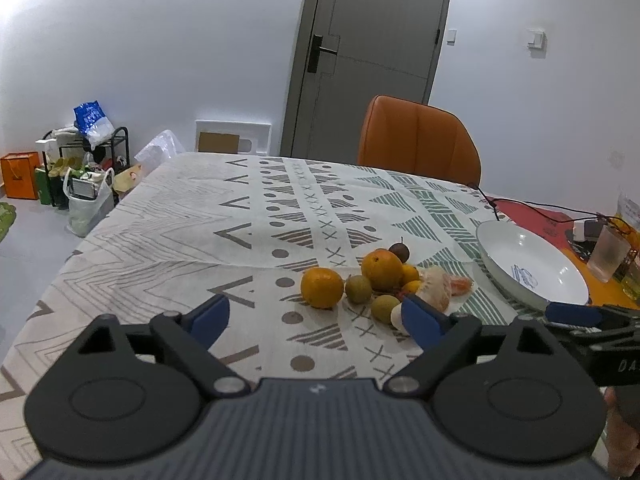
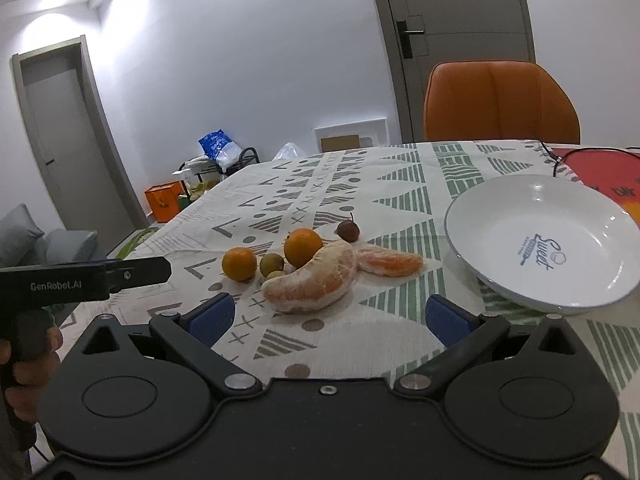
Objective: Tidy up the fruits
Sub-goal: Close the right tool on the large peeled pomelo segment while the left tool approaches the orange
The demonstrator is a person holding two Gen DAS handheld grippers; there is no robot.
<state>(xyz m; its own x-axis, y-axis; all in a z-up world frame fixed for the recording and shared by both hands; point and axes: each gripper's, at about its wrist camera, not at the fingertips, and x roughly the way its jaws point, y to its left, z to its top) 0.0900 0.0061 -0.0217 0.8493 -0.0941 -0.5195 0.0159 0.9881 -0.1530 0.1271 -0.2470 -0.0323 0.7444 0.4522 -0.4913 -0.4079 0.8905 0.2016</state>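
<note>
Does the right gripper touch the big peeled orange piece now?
Apart. In the right wrist view, bare tablecloth shows between the right gripper with its open jaws and the big peeled orange piece, which lies ahead of the fingertips.

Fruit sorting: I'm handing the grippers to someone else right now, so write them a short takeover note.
Left gripper: open, empty, short of the fruit.
Right gripper: open, empty, just before the large peeled citrus piece.
Fruit lies clustered on the tablecloth: two oranges, small green fruits, a dark stemmed fruit, a smaller peeled segment.
White plate, beside the cluster, is empty.
Done: nothing moved yet.
Left: likely move all the fruit onto the plate.
</note>
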